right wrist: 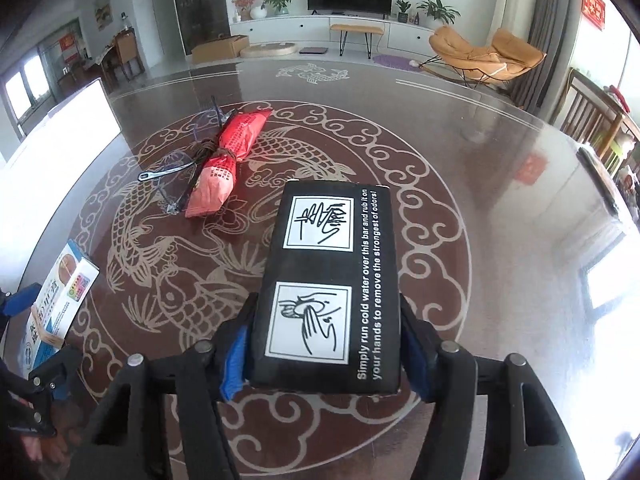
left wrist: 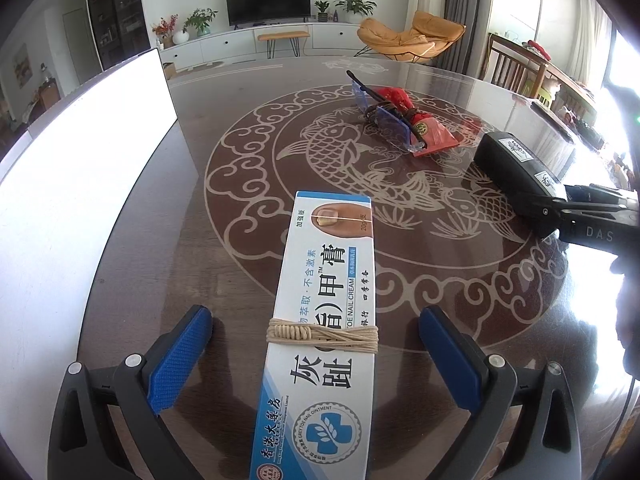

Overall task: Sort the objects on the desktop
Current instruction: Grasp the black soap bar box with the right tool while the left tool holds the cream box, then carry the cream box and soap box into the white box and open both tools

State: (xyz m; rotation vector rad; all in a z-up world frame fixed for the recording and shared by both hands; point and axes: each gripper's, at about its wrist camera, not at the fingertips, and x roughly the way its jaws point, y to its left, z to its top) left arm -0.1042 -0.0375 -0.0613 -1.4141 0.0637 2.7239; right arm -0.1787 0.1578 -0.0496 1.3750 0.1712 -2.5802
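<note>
Left claw [left wrist: 316,360]: jaws spread wide, blue pads clear of the nail cream box [left wrist: 320,340], which lies lengthwise between them at lower centre, bound with twine.
Right claw [right wrist: 326,344]: closed on the black box [right wrist: 332,284], centre of the frame, pads pressing both long sides.
Red packet [right wrist: 224,168]: upper left in the right wrist view, tied to a clear ruler, well apart from both claws.
Desk [right wrist: 500,200]: dark, glossy, carp pattern.
Edges: white panel [left wrist: 80,184] at left; living room behind.

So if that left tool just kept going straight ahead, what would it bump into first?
Probably the white-and-blue nail cream box tied with beige string, already lying between the open left tool's fingers. Beyond it, bare patterned tabletop; the red packet sits off right.
</note>
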